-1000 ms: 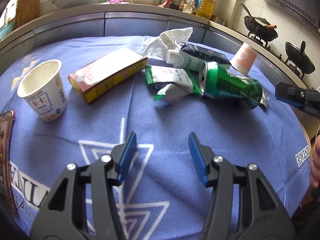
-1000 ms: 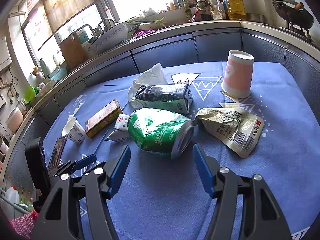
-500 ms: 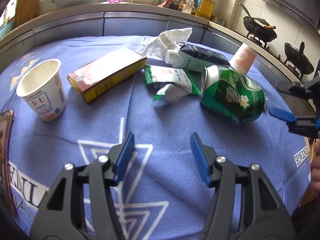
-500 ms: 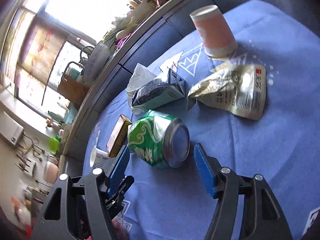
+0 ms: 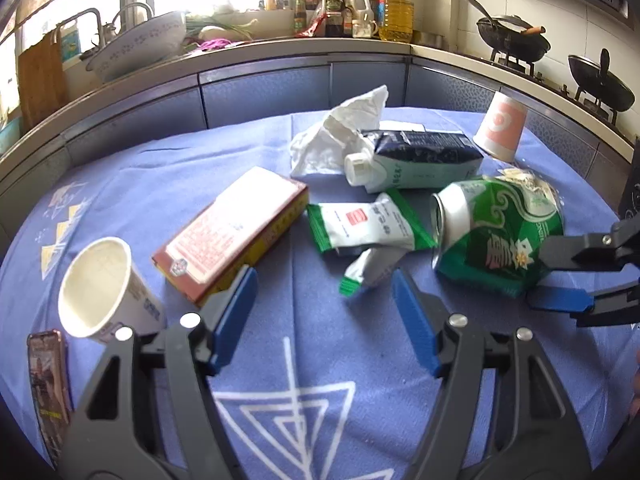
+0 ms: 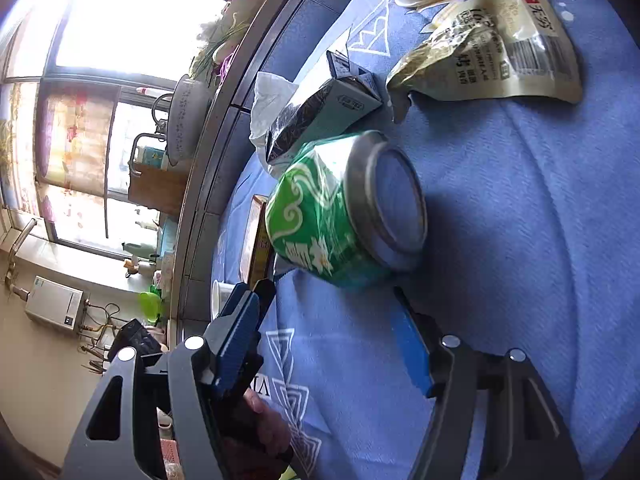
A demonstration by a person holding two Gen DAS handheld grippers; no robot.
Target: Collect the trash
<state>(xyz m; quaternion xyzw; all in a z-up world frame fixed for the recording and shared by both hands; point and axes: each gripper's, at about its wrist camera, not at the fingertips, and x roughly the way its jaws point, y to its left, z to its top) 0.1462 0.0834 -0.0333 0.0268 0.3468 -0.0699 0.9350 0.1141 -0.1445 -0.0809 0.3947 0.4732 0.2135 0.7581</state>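
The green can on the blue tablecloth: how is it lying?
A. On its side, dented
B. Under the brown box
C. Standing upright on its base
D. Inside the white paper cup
A: the green can lies on its side on the tablecloth, its wall crumpled, its round end facing the right wrist view, apart from the paper cup and the box.

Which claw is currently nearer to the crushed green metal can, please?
Right. The right claw sits open just before the crushed green metal can, flanking its base; the left claw hangs open over bare cloth, farther off.
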